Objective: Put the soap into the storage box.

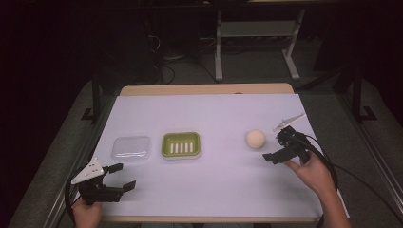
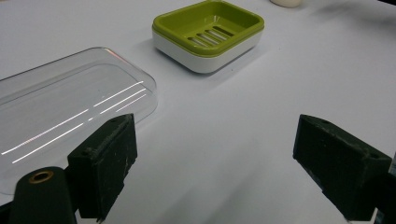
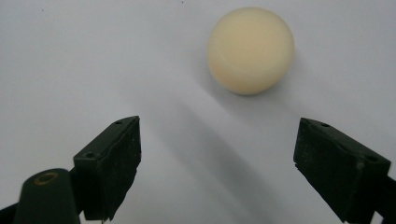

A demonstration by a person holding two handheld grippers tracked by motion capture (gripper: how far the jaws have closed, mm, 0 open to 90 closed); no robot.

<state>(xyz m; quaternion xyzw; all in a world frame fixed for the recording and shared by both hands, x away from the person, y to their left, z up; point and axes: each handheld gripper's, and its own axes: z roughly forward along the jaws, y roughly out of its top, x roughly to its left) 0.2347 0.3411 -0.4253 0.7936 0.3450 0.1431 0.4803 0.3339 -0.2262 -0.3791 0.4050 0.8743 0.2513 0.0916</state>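
Observation:
A cream round soap (image 1: pixel 255 139) lies on the white table cover (image 1: pixel 223 114), right of centre. My right gripper (image 1: pixel 275 146) sits just to its right, open, with nothing between its jaws. In the right gripper view the soap (image 3: pixel 251 49) lies ahead of the open gripper (image 3: pixel 217 168), a little right of its middle and apart from it. A green slotted soap dish (image 1: pixel 181 145) stands mid-table, and a clear plastic lid (image 1: pixel 130 147) lies to its left. My left gripper (image 1: pixel 122 176) is open near the front left edge, below the lid. Its own view has the lid (image 2: pixel 70 107) beside its left jaw and the dish (image 2: pixel 210 35) farther off.
The table's wooden back edge (image 1: pixel 204 89) borders a dark floor with desk legs (image 1: pixel 218 52) and cables. A hand (image 1: pixel 313 173) holds the right gripper from the front right. Bare cover lies between the dish and the soap.

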